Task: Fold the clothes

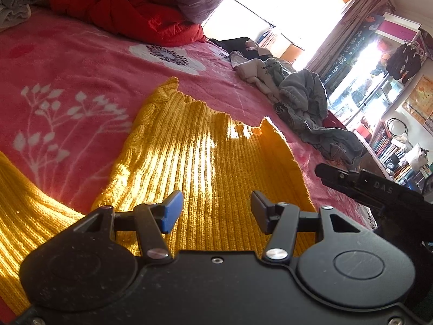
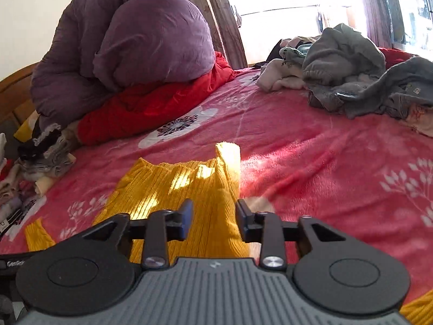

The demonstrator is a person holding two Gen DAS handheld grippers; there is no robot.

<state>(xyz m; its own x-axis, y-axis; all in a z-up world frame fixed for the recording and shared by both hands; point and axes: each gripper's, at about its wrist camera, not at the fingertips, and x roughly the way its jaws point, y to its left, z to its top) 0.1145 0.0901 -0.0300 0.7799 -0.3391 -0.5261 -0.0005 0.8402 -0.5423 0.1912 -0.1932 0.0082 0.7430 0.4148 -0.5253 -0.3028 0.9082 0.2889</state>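
Left claw [image 1: 215,211]: black body nearest the lens, jaws spread wide, blue-faced pad on one finger, nothing between them; it hovers over the yellow knit sweater [image 1: 189,157]. Right claw [image 2: 213,220]: grey ribbed body, jaws parted to a middling gap, empty, poised above the sweater's right-hand side; whether a finger touches the knit cannot be told. Its tip also shows at the right of the left wrist view. Sweater: ribbed, mustard yellow, spread flat on the bed's pink floral blanket [image 2: 311,162] at the near edge, one part trailing off toward the near left; sunlit patches across it. Far left corner of the bed: purple duvet [image 2: 135,35] bundled atop a red quilt [image 2: 151,105]. Far right: heap of grey and white unfolded clothes [image 2: 343,65]. Left edge: small stack of folded garments [image 2: 46,151]. Beyond the bed: bright window [image 1: 276,2], curtain, bookshelf [image 1: 392,146].
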